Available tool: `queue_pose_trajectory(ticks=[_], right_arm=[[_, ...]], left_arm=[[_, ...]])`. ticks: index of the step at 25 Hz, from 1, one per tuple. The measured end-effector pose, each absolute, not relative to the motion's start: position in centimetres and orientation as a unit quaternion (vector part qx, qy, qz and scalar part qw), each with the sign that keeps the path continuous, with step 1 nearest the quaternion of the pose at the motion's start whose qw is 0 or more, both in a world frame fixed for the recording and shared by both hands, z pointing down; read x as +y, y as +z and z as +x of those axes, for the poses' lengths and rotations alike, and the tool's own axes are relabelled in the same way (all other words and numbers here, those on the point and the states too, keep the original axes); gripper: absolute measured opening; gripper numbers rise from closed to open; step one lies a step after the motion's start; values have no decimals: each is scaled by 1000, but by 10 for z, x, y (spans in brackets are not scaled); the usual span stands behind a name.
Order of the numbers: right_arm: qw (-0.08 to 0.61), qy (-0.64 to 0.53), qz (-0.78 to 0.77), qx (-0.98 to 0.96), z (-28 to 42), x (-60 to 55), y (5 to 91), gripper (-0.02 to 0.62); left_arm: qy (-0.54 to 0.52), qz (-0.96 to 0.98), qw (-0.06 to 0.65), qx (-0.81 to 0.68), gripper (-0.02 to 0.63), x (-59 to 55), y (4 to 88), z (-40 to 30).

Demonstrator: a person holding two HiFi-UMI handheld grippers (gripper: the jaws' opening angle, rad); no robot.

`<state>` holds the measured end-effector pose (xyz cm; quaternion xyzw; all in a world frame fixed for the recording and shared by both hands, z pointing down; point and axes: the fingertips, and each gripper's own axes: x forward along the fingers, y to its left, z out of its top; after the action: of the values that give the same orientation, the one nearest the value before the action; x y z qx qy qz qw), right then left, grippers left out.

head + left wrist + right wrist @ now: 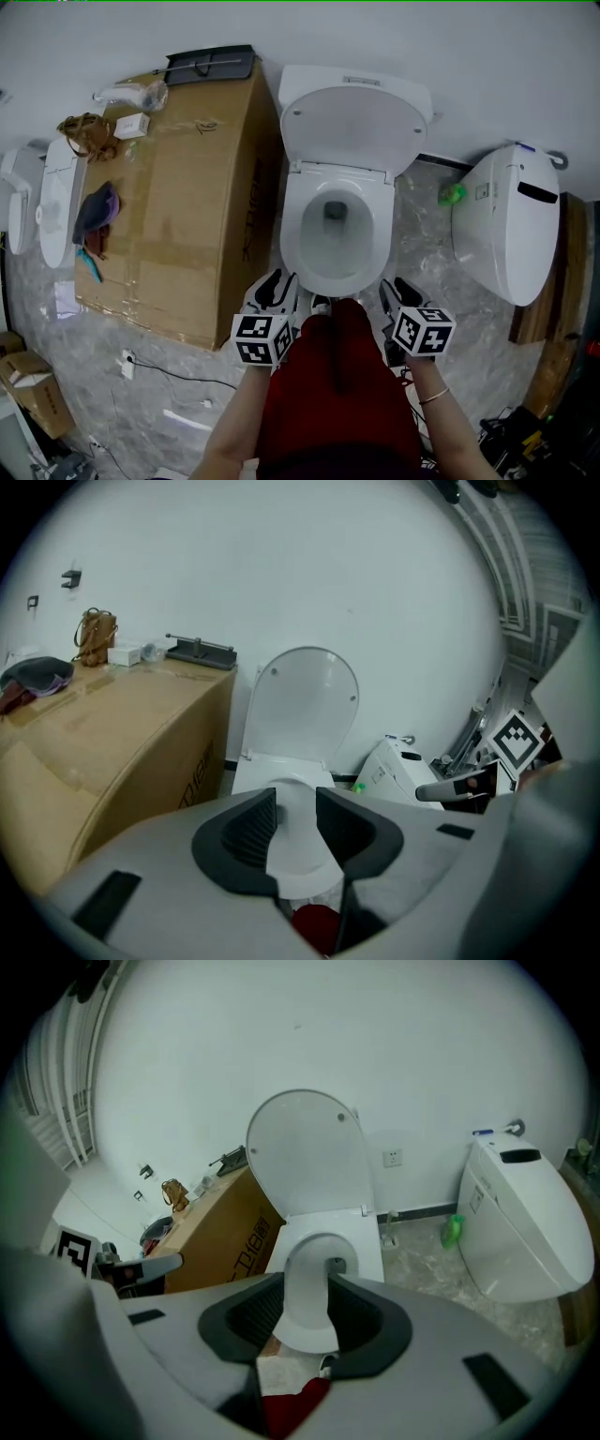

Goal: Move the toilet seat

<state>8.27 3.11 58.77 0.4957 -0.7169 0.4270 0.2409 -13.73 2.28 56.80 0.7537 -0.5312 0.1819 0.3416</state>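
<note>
A white toilet (336,234) stands against the wall in the middle of the head view. Its lid and seat (354,120) are tipped up against the wall, leaving the bowl uncovered. My left gripper (278,287) hovers just in front of the bowl's front left rim. My right gripper (394,292) is at the front right rim. In the left gripper view the left gripper (296,822) is open, with only the bowl (298,855) showing beyond the gap. The right gripper (307,1312) is open too, and the raised lid (309,1152) stands straight ahead of it.
A big cardboard box (178,216) stands close to the toilet's left side, with a bag and small items on top. A second white toilet (511,220) lies at the right, a green bottle (452,194) beside it. Cables lie on the marble floor (159,394).
</note>
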Motion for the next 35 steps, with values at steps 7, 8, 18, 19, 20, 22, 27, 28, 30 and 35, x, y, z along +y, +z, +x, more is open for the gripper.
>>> queue_pose_trajectory(ticks=[7,8,18,19,20,22,27,28,30,35], right_arm=[[269,484,478,-682,93,38,641,212],[273,488,479,-677,96,37,649,221],[296,553,464,-626,102,42,740,288],[300,559,460,-622,100,43,750,292],[304,563,457,-618,98,44,759,296],[310,572,452,-610,97,45,778,299],[326,590,458,-579,103,49,819,301],[329,593,459,-574,105,51,825,302],[333,600,458,-565,105,53,837,307],[332,615,465,-543,106,51,856,316]], left_arm=[[219,720,395,-527,126,26,635,-140],[224,716,400,-527,127,25,645,-140],[266,659,468,-525,161,25,742,-147],[269,654,474,-525,169,26,751,-148],[273,649,479,-524,176,26,760,-149],[280,641,487,-523,186,28,777,-151],[291,619,514,-518,209,37,816,-152],[295,615,517,-517,210,39,823,-152],[298,608,524,-517,212,41,834,-153],[284,588,543,-528,215,38,852,-159]])
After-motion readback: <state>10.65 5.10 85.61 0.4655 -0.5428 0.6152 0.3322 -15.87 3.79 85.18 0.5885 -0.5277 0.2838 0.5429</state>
